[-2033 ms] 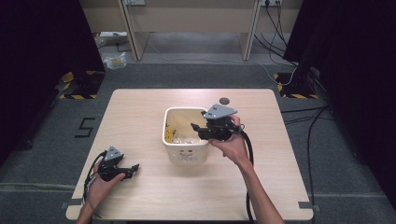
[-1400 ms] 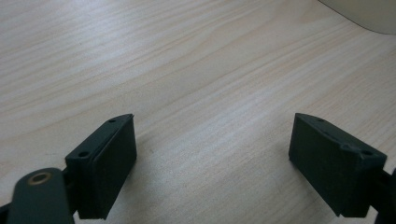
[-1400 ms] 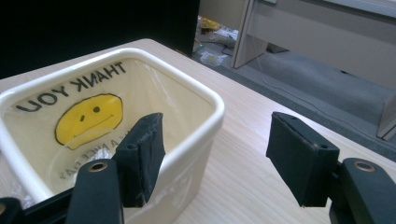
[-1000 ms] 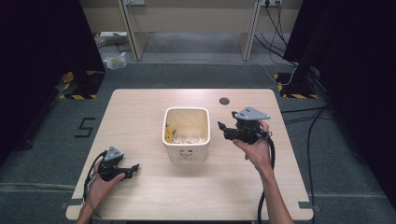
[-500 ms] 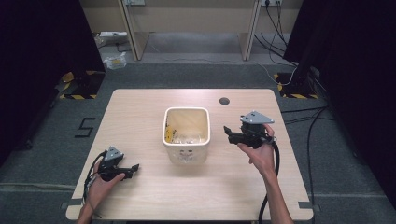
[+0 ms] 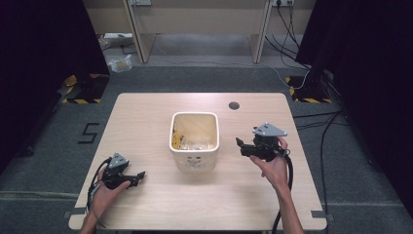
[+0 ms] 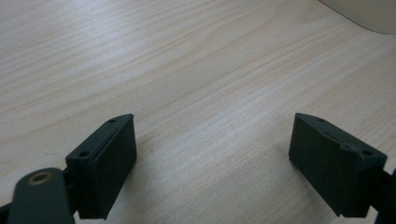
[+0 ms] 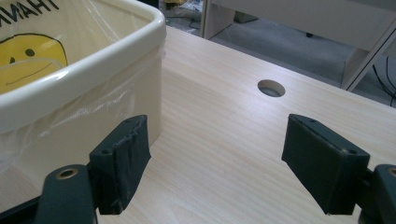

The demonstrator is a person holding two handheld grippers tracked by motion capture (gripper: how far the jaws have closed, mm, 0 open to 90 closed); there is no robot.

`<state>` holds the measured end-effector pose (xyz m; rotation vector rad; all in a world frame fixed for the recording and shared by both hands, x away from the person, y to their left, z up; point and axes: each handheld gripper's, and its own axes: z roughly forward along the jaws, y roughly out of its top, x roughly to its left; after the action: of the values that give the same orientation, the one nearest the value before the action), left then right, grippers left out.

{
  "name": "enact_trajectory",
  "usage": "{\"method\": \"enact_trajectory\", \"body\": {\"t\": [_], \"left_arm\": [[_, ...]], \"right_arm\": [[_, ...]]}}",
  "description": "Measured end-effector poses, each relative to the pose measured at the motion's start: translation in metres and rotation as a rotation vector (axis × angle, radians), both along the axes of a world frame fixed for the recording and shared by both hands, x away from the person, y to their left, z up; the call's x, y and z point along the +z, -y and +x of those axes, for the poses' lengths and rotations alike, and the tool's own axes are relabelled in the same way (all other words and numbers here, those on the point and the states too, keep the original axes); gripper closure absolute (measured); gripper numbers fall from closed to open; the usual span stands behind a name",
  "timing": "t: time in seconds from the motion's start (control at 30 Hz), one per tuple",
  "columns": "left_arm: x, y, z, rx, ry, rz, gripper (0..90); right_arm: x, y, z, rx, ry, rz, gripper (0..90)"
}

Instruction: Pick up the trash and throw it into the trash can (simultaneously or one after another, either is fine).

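Nearest the person, the left gripper [image 6: 141,174] sits low over the table [image 6: 146,122] at its front left, jaws spread wide with only bare wood between them. Farther in and to the right, the right gripper [image 6: 239,143] hangs just beside the bin [image 6: 194,161], pointing at its side; its jaws have just been opening and stand wide apart, nothing between them. The cream bin stands mid-table, lined with a clear bag. Beyond it, a round hole [image 6: 234,105] marks the tabletop.
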<state>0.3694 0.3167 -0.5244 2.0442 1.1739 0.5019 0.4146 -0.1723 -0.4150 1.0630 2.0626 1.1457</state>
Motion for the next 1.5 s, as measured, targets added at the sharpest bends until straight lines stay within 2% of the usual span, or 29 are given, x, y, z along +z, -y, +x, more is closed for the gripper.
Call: {"method": "enact_trajectory", "body": {"t": [0.3, 0.4, 0.67, 1.5], "left_arm": [[0.000, 0.000, 0.000, 0.000, -0.002, 0.001, 14.1], [0.000, 0.000, 0.000, 0.000, -0.002, 0.001, 14.1], [0.000, 0.000, 0.000, 0.000, -0.002, 0.001, 14.1], [0.000, 0.000, 0.000, -0.001, -0.002, -0.001, 14.1]], "right_arm": [[-0.016, 0.005, -0.005, -0.014, -0.024, 0.019, 23.1], [-0.019, 0.005, -0.006, -0.014, -0.027, 0.004, 23.1], [-0.026, 0.004, -0.009, -0.017, -0.043, 0.008, 23.1], [-0.066, 0.002, -0.010, -0.022, -0.144, -0.045, 22.2]]}}
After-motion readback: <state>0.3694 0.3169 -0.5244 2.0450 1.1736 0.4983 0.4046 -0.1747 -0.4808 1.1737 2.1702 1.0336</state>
